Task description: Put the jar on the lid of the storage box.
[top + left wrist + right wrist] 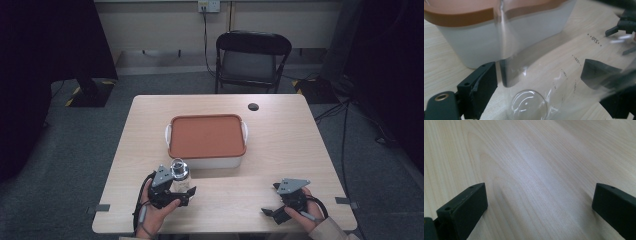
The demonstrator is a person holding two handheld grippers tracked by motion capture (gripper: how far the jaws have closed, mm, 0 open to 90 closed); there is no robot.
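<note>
The table point(220, 200) is light wood, and a white box point(215, 161) with an orange lid point(207, 135) stands near its middle; every place below is given from that box. A black folding chair point(250, 60) stands on the floor well beyond the box, past the table's far edge. A small black disc point(253, 106) lies on the tabletop beyond the box's far right corner.

Just in front of the box's near left corner stands a clear glass bottle point(180, 172) with printed measuring marks point(574, 60) on its side. The left gripper point(181, 192) is at this bottle, its jaws standing on either side of the glass. The pictures do not let me tell whether the pads press the glass.

The right gripper point(272, 212) rests well in front of the box, off its near right corner, with its jaws wide apart over bare wood and nothing between them.
</note>
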